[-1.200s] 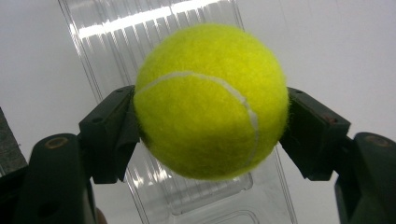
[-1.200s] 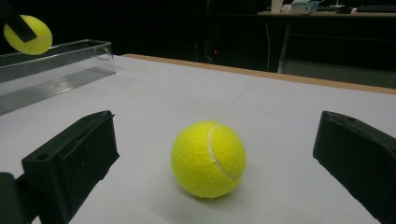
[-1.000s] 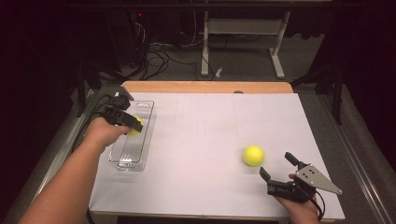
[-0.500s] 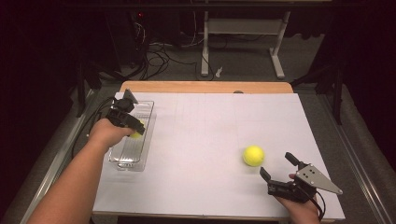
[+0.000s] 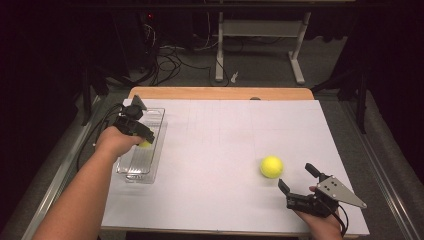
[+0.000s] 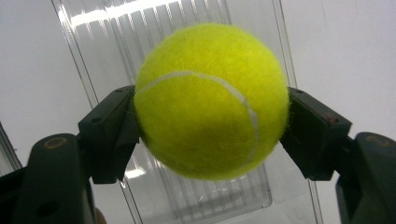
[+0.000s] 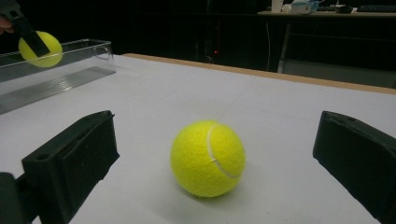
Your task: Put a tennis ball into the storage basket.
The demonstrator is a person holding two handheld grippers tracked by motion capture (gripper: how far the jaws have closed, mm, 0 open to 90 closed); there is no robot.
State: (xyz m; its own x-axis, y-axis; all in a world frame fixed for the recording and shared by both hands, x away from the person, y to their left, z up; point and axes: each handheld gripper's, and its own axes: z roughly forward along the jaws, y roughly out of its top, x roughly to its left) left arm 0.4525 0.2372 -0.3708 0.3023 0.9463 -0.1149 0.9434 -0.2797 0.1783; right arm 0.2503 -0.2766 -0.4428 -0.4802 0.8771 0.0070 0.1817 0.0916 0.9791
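There are two yellow tennis balls, one clear plastic tray and two hand-held grippers on the white table top [image 5: 220,150].

The left gripper [image 5: 142,136], at about 9 o'clock on the table, points down over the clear tray [image 5: 156,120]. Its jaws are clamped on the held tennis ball [image 6: 211,100], one black pad pressed to each side of it, as the left gripper view shows. The ball hangs above the ribbed floor of the tray and does not touch it; in the right gripper view it sits at about the height of the tray's rim.

The right gripper [image 5: 297,178], near 5 o'clock at the table's near edge, has its jaws wide apart and holds nothing. The loose tennis ball [image 5: 271,166] rests on the table just beyond it, toward 11 o'clock from the gripper. In the right gripper view the ball lies ahead of the two black pads and between their lines, touching neither.

The two balls are well apart, with bare table between them. Beyond the table at 12 o'clock, a white desk frame [image 5: 260,45] and loose cables [image 5: 170,60] stand on the dark floor.
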